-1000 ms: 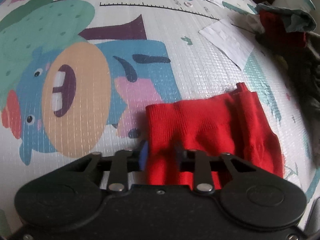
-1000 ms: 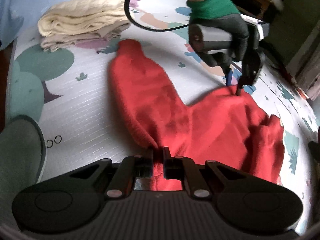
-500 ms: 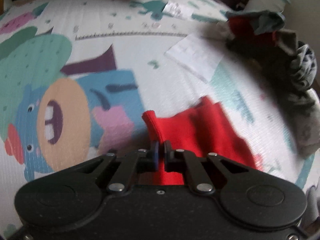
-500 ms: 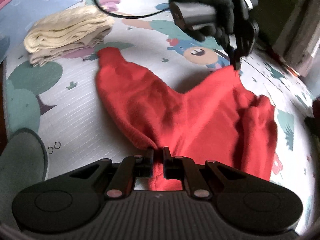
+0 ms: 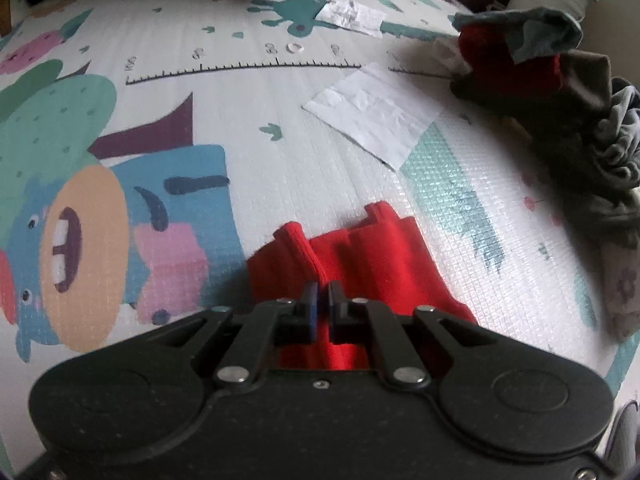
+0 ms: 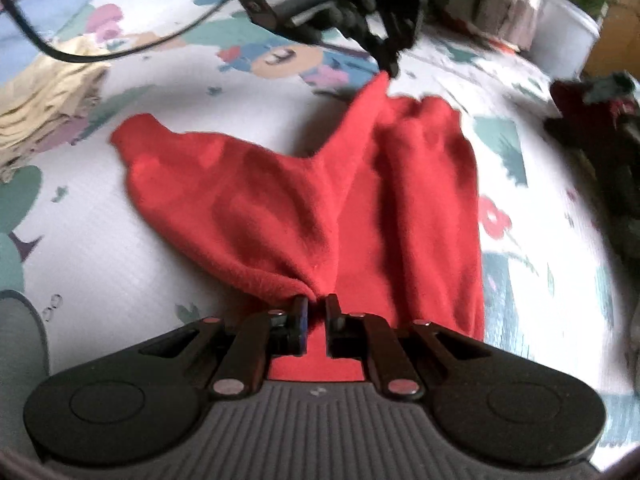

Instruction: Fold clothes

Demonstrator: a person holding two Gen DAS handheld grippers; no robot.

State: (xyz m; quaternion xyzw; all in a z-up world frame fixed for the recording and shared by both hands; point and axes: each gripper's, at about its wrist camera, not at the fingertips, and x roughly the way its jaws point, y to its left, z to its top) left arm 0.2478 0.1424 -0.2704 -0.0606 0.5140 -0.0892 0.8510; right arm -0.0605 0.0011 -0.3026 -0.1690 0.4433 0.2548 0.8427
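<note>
A red knit garment (image 6: 320, 200) lies on the patterned play mat (image 6: 120, 272), partly lifted. My right gripper (image 6: 315, 306) is shut on its near edge. My left gripper (image 5: 323, 294) is shut on the ribbed hem of the same red garment (image 5: 360, 256). In the right wrist view my left gripper (image 6: 390, 66) holds the far corner raised, so the cloth stretches between the two grippers. One sleeve (image 6: 136, 140) trails to the left on the mat.
A folded cream garment (image 6: 44, 96) lies at the left. A heap of dark and red clothes (image 5: 560, 92) sits at the right. A white paper sheet (image 5: 372, 112) lies on the mat (image 5: 280, 160). A grey-green object (image 6: 20, 344) is at the lower left.
My left gripper closed on the hem and lifted its corner. The garment has been pulled up and drawn taut between both grippers. The right gripper stayed shut on its edge.
</note>
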